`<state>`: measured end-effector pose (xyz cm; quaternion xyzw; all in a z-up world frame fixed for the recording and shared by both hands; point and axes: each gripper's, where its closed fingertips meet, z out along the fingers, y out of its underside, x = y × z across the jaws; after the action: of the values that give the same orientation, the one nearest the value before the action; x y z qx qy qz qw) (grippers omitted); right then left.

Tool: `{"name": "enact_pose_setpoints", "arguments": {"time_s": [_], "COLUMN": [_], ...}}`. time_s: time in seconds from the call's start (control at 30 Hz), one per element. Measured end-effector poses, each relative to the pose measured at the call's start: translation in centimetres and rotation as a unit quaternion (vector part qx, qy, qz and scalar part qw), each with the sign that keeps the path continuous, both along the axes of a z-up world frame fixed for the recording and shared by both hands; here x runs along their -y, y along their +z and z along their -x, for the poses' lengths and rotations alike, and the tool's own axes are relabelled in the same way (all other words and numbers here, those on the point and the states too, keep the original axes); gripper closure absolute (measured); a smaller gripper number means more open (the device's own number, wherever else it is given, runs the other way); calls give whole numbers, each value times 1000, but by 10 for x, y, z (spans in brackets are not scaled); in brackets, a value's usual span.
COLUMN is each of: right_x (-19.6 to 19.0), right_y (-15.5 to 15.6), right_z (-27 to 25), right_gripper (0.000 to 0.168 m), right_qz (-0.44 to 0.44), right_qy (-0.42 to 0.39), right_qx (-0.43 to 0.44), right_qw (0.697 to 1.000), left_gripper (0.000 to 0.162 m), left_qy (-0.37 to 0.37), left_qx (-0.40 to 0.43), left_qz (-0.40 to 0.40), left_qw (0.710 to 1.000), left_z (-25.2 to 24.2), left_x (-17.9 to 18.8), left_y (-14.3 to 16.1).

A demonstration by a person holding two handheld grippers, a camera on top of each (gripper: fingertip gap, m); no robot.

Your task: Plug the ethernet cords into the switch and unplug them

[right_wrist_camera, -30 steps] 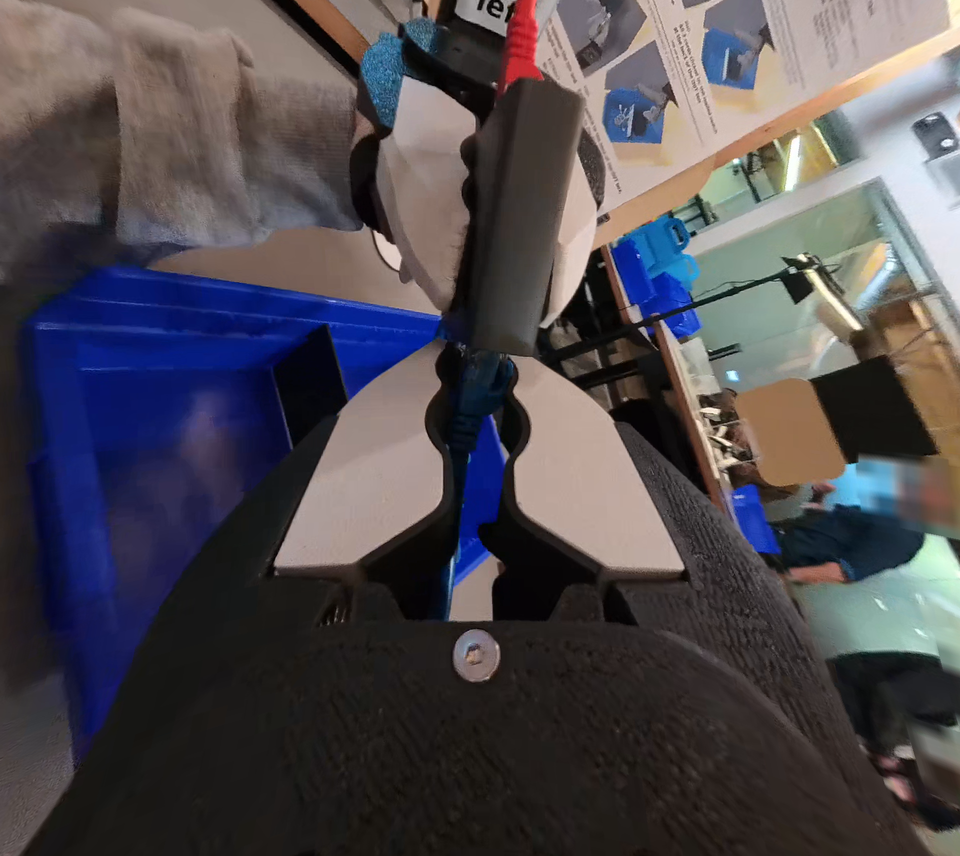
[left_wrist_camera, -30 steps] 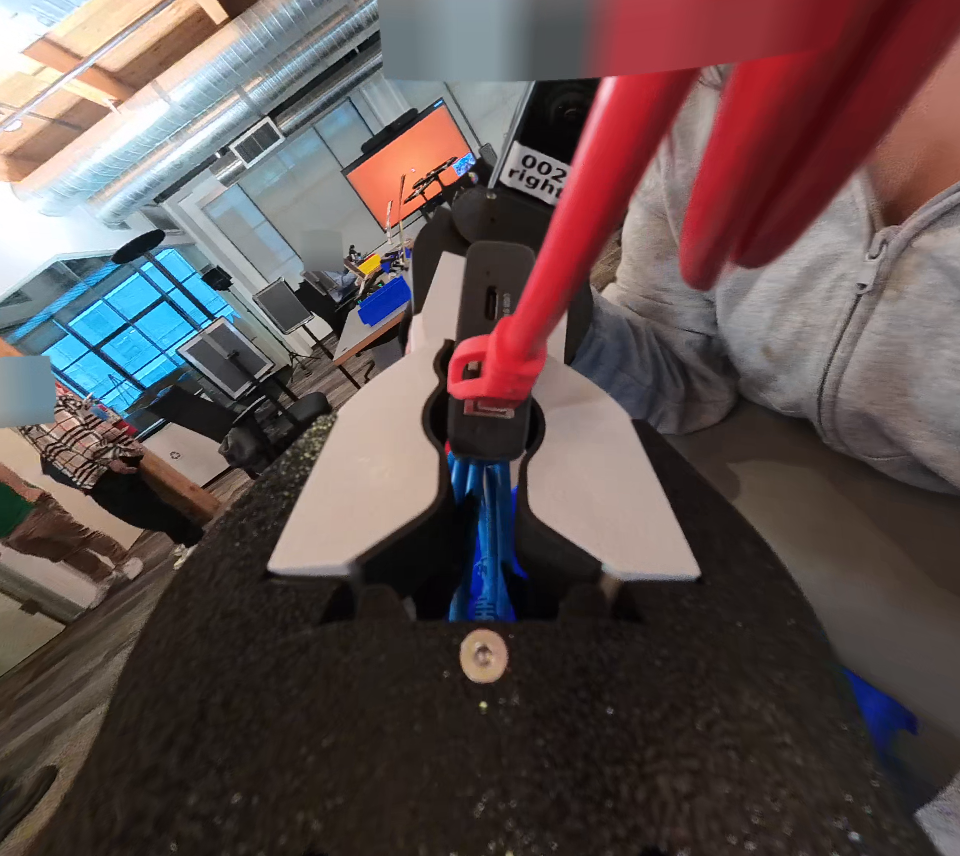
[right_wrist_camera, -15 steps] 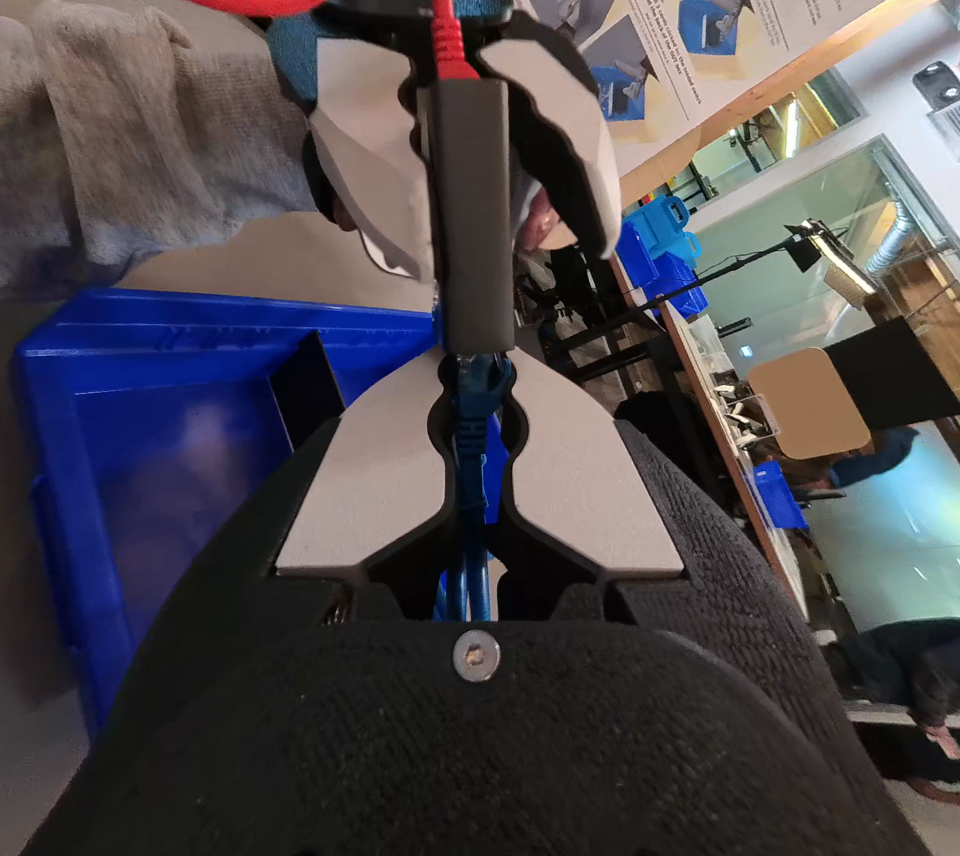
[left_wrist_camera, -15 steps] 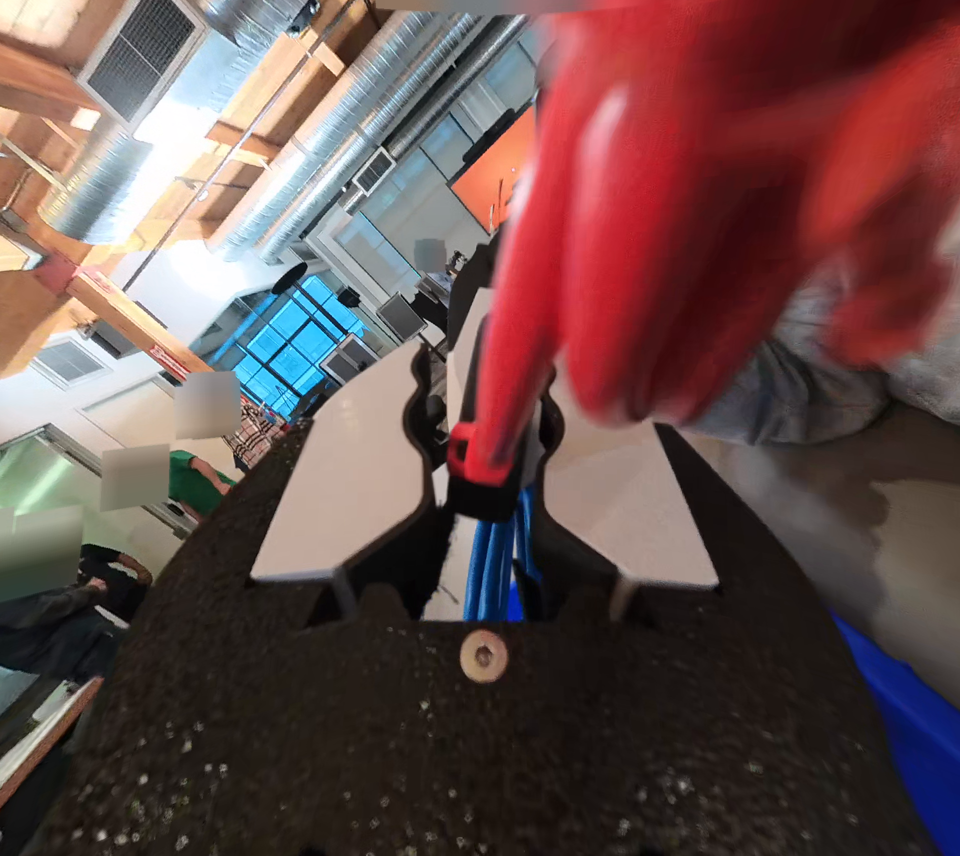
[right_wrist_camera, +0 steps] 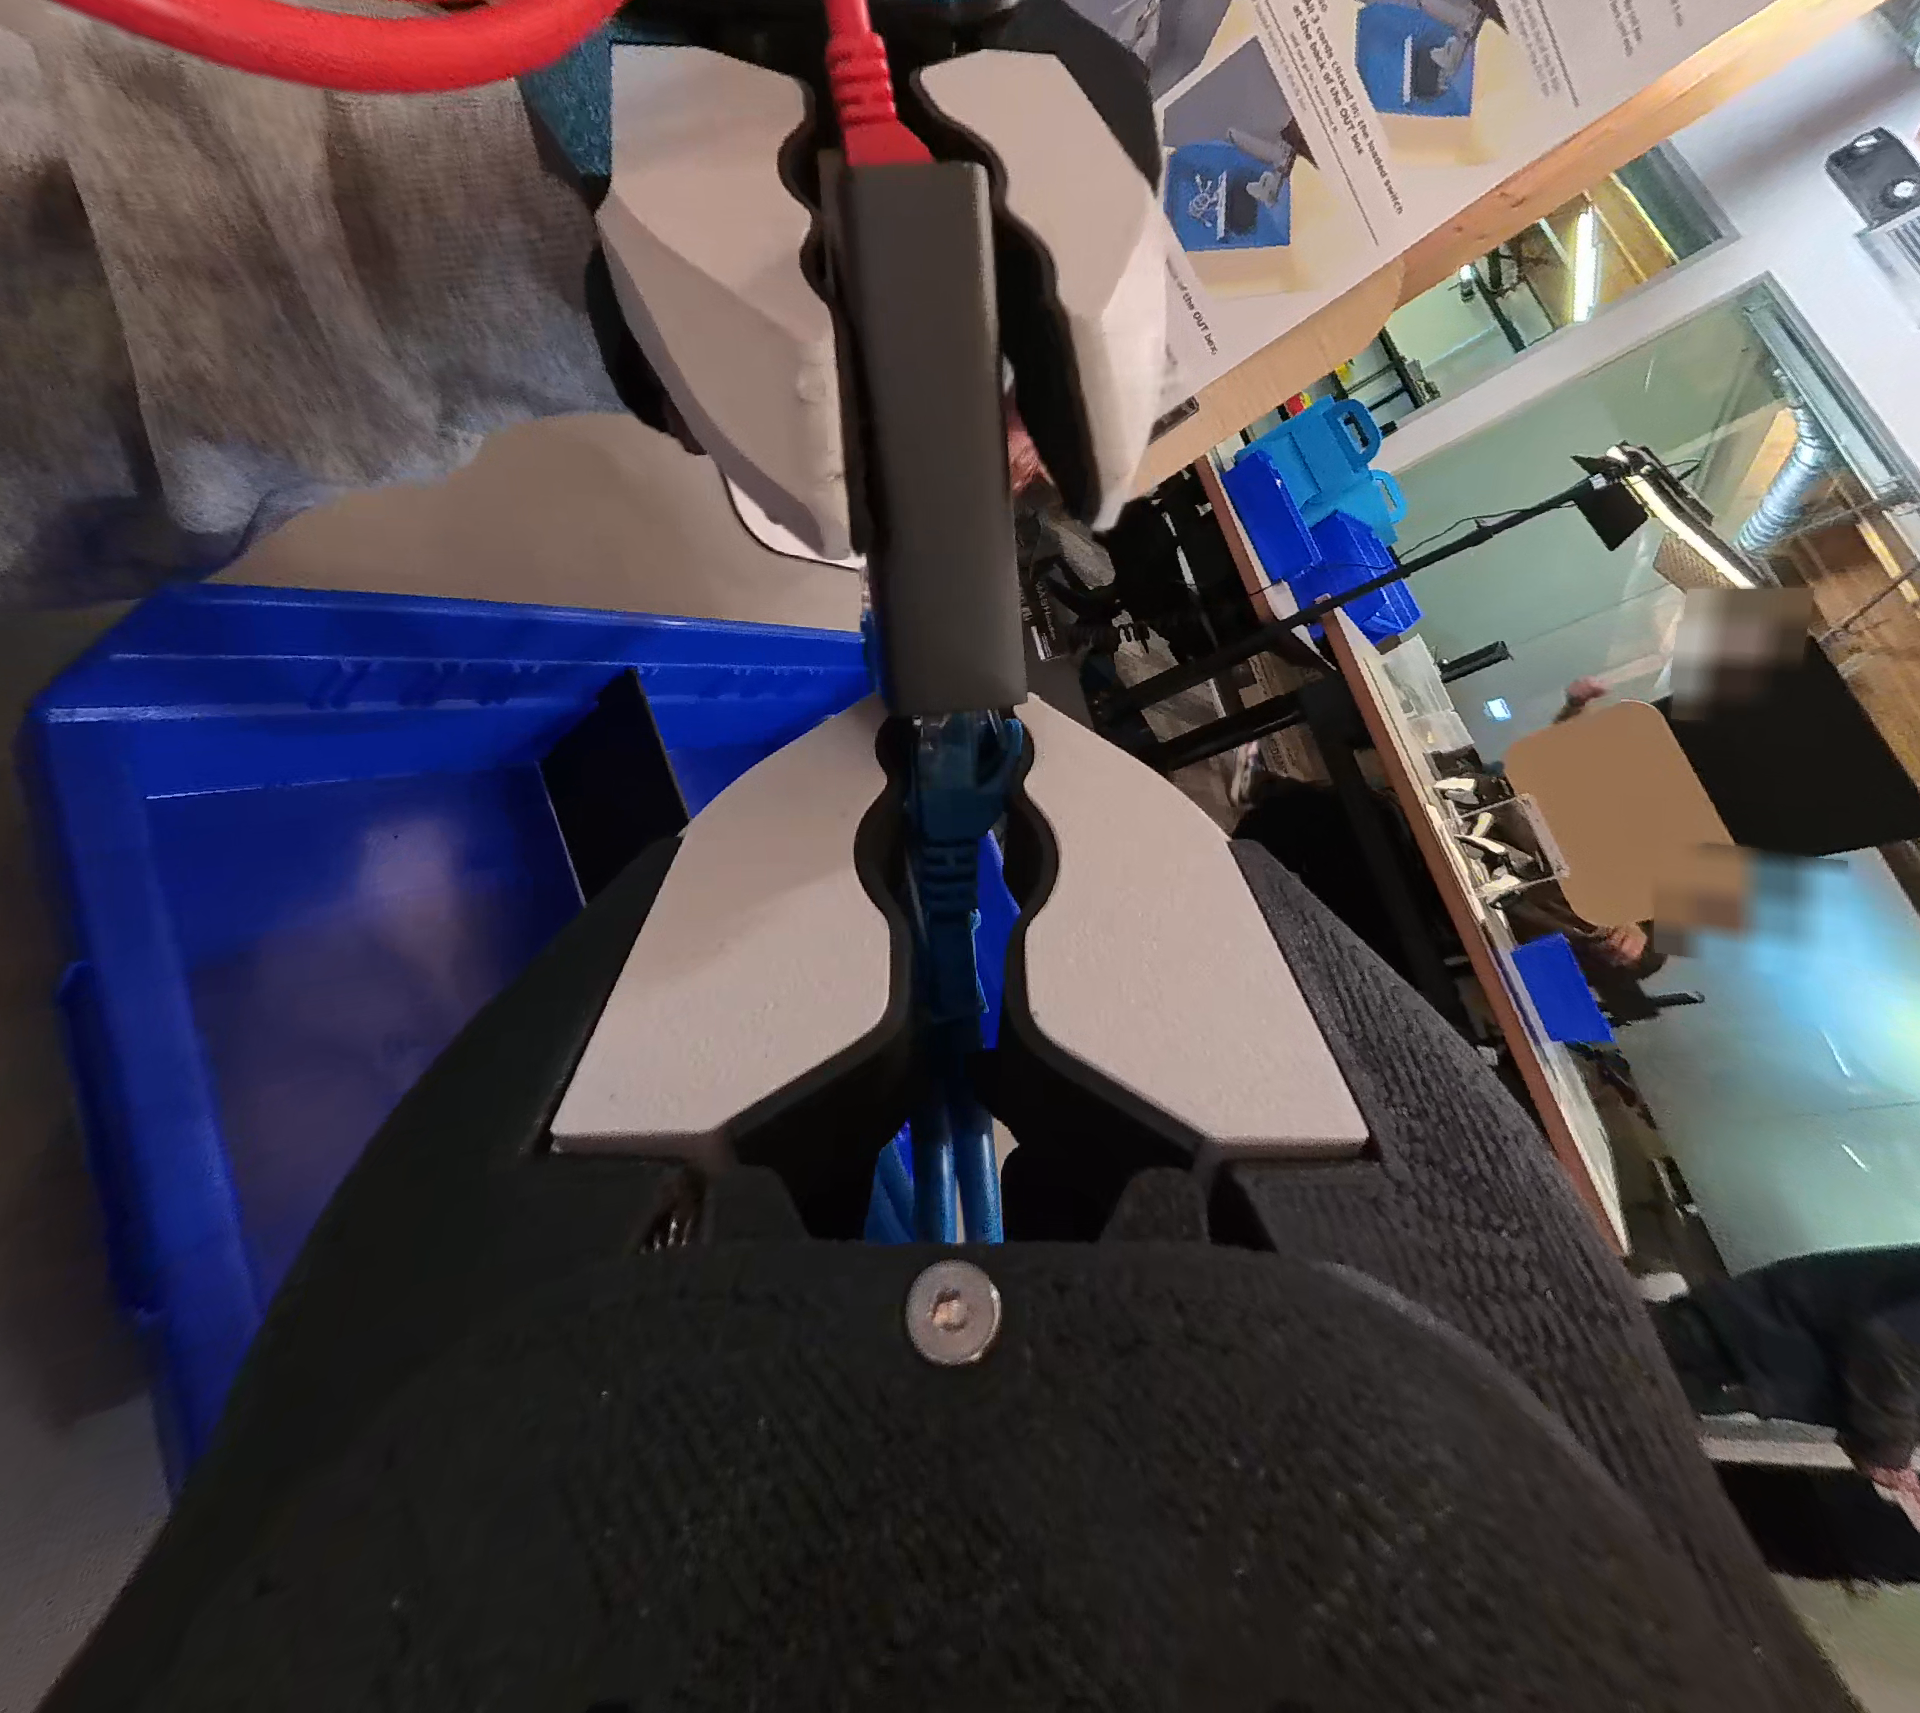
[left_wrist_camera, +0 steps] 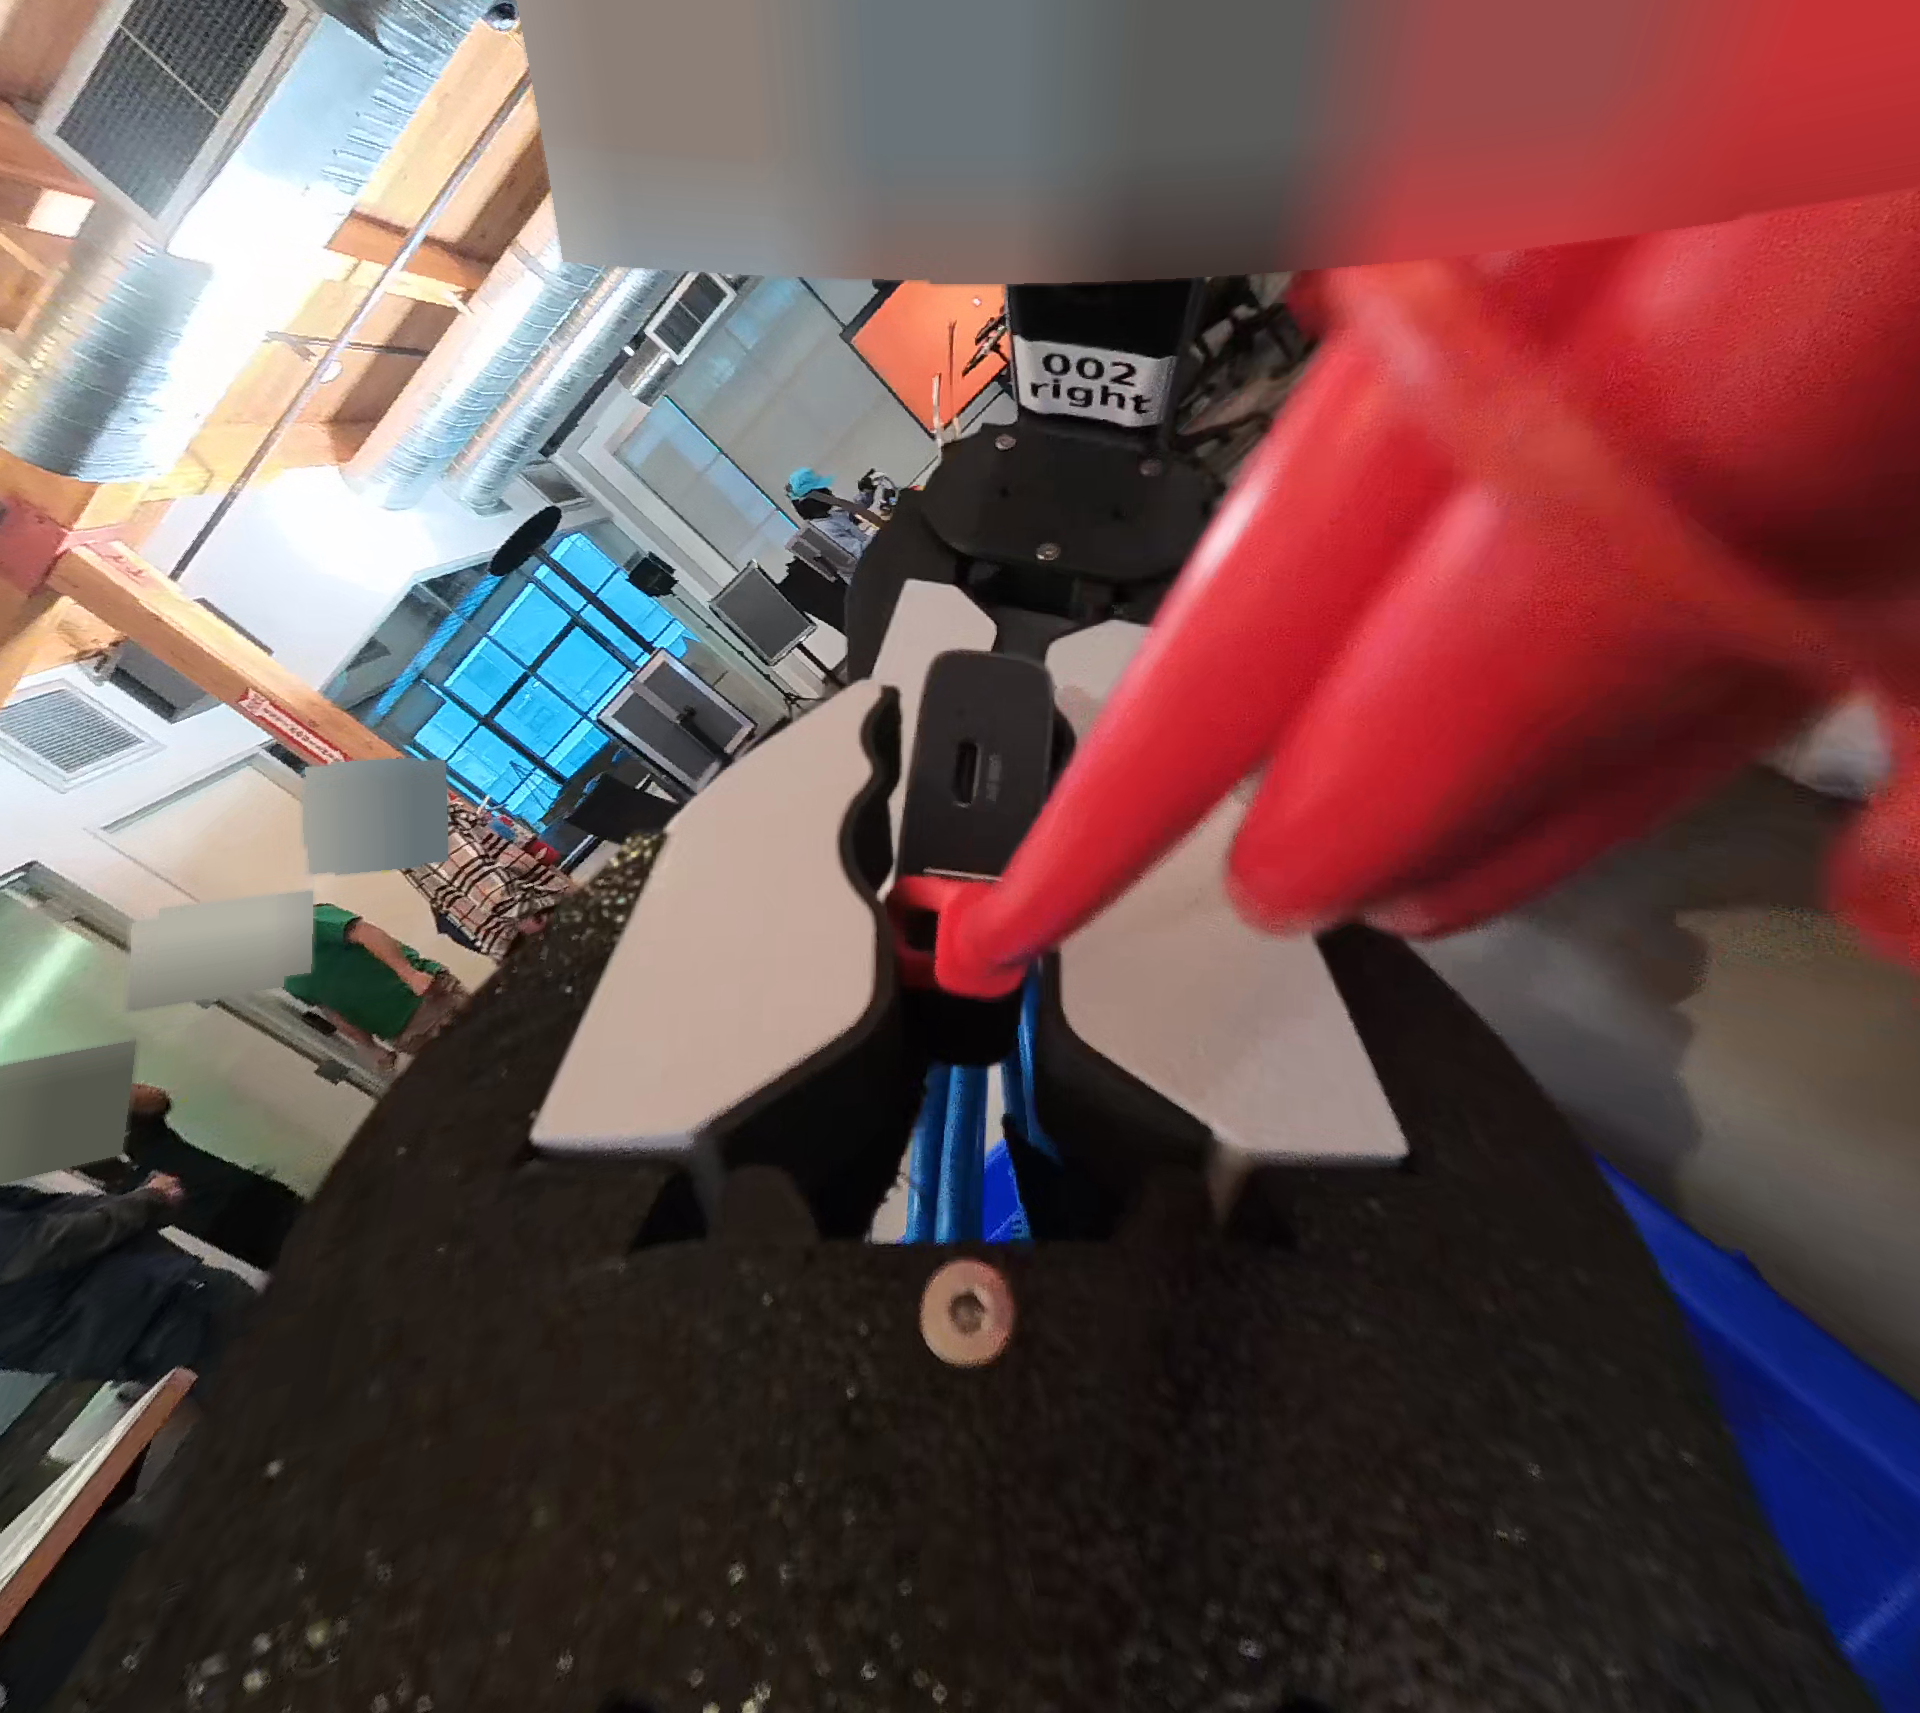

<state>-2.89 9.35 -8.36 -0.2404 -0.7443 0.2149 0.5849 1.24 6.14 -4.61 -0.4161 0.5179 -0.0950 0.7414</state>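
Your left gripper (left_wrist_camera: 961, 842) is clamped on the black adapter (left_wrist_camera: 977, 754), red cable (left_wrist_camera: 1091, 842) leaving toward 2 o'clock. Your right gripper (right_wrist_camera: 951, 790) pinches the blue plug (right_wrist_camera: 951, 816) at its 6 o'clock end; blue bin (right_wrist_camera: 312, 832) at 9 o'clock.

Exposed ceiling: wood beams (left_wrist_camera: 208, 655), silver ducts (left_wrist_camera: 499, 375), vent grille (left_wrist_camera: 166, 63) at 10 o'clock. Blue-lit window (left_wrist_camera: 540, 687) at 9. Glass partition (right_wrist_camera: 1621, 541) at 3.
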Motion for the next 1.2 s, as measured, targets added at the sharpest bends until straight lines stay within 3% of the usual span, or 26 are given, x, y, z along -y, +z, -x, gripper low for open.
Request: {"name": "enact_pose_setpoints", "arguments": {"time_s": [0.2,0.3,0.7,1.2], "right_x": [-2,-2,-3,-3], "right_y": [-3,-7,-4,-7], "right_z": [3,5,7,1], "right_gripper": [149,138,137,140], "right_qz": [2,-20,-79,-38], "right_qy": [-11,-29,-72,-65], "right_qx": [1,5,-10,15], "right_qw": [1000,999,994,997], "left_gripper": [141,140,140,141], "left_qy": [4,-12,-12,-18], "left_qx": [-14,-17,-28,-26], "left_qz": [-2,-9,-9,-10], "left_qw": [1000,1000,999,999], "left_z": [-1,-8,-12,-12], "left_x": [-2,0,-1,1], "left_y": [-2,-2,-4,-3]}}
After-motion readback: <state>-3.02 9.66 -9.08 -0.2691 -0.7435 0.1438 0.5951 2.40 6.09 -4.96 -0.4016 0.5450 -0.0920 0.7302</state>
